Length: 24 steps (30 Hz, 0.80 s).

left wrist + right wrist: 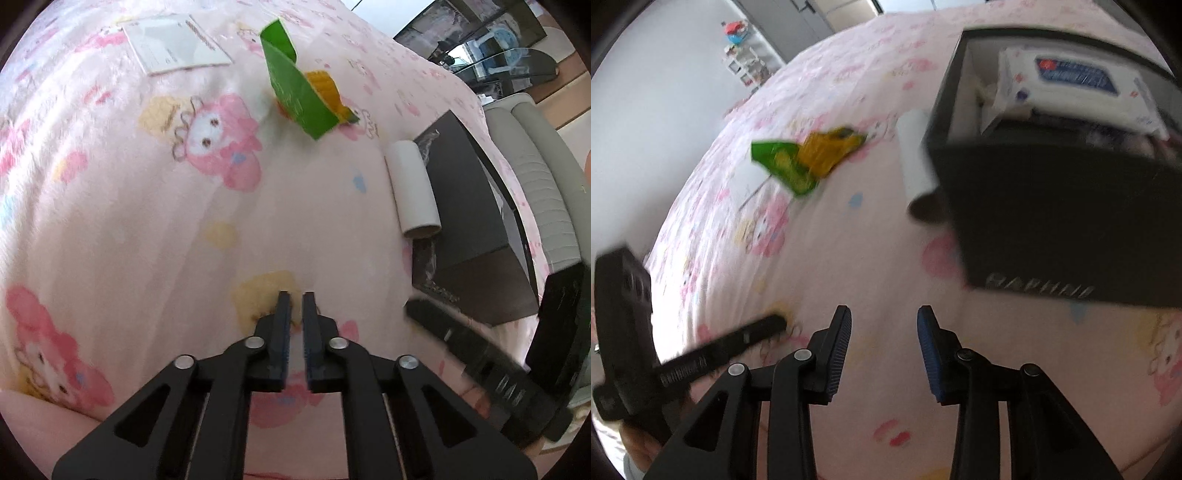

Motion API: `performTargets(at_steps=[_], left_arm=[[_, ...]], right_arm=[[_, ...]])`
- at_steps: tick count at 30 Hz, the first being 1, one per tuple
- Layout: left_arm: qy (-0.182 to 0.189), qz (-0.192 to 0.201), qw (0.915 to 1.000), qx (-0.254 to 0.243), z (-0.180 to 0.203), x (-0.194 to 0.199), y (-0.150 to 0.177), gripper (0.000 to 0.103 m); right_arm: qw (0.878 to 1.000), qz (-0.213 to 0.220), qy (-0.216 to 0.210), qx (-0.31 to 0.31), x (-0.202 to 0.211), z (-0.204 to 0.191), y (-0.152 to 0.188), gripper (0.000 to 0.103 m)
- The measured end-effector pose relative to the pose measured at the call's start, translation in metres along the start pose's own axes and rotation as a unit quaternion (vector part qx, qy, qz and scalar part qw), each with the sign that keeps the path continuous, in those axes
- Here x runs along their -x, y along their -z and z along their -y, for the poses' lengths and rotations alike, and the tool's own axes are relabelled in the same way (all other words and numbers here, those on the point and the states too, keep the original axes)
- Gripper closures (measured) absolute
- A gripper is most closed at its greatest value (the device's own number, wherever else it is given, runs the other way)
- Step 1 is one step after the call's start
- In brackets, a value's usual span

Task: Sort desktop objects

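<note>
A green and yellow packet (303, 92) lies on the pink cartoon blanket (147, 221), far ahead of my left gripper (297, 295), which is shut and empty just above the blanket. A white roll (413, 192) lies beside a black box (469, 221) at the right. In the right wrist view the packet (809, 158) and the roll (916, 155) sit ahead; the black box (1052, 206) holds a white wipes pack (1071, 85). My right gripper (884, 314) is open and empty over the blanket (849, 240). The left gripper's fingers (731, 350) show at lower left.
A white card (177, 44) lies at the far left of the blanket. A grey padded chair (546, 177) and a glass table (509, 66) stand beyond the blanket's right edge. A wall and shelf (742, 55) lie beyond its far edge.
</note>
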<state>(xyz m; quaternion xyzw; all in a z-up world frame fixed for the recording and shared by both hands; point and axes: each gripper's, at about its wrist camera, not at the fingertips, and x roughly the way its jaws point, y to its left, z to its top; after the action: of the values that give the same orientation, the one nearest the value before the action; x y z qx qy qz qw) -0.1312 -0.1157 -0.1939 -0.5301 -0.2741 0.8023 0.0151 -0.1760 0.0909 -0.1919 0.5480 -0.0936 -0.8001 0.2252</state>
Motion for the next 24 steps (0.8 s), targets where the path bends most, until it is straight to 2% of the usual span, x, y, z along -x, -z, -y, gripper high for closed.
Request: performTargets(at_steps=[1,2,5,8,9,12,15,19,21,24], left_arm=[[-0.001,0.007,1.0000,0.001,0.000,0.002,-0.005,0.066],[-0.002,0.013,0.9999,0.001,0.000,0.004,-0.010,0.062],[-0.003,0.026,0.9996,-0.003,0.002,0.004,-0.029,0.060],[0.001,0.000,0.9999,-0.015,0.007,-0.015,-0.038,0.060],[0.001,-0.009,0.9998,-0.020,0.009,-0.022,-0.039,0.062],[-0.012,-0.019,0.9986,-0.048,0.017,-0.032,-0.030,0.077],[0.002,-0.026,0.9978,-0.061,0.021,-0.030,-0.022,0.098],[0.034,-0.045,0.9960,-0.069,0.026,-0.026,-0.009,0.099],[0.047,-0.056,0.9946,-0.074,0.029,-0.025,-0.001,0.099],[0.044,-0.056,0.9952,-0.067,0.027,-0.025,0.003,0.098]], right_arm=[[1.000,-0.008,-0.010,0.000,-0.003,-0.001,0.002,0.070],[1.000,-0.016,-0.019,-0.001,-0.006,-0.003,0.003,0.070],[0.999,-0.035,-0.036,-0.001,-0.015,-0.007,0.006,0.066],[0.999,-0.036,-0.034,0.002,-0.021,-0.009,0.006,0.065],[0.999,-0.033,-0.035,-0.001,-0.021,-0.008,0.006,0.065],[0.999,-0.014,-0.027,-0.017,-0.016,0.002,0.002,0.065],[0.999,0.015,0.001,-0.030,-0.004,0.011,-0.004,0.065],[0.999,0.039,0.020,-0.030,0.006,0.016,-0.013,0.065],[0.999,0.034,0.026,-0.022,0.005,0.013,-0.017,0.065],[0.999,0.027,0.035,-0.009,0.005,0.009,-0.023,0.061]])
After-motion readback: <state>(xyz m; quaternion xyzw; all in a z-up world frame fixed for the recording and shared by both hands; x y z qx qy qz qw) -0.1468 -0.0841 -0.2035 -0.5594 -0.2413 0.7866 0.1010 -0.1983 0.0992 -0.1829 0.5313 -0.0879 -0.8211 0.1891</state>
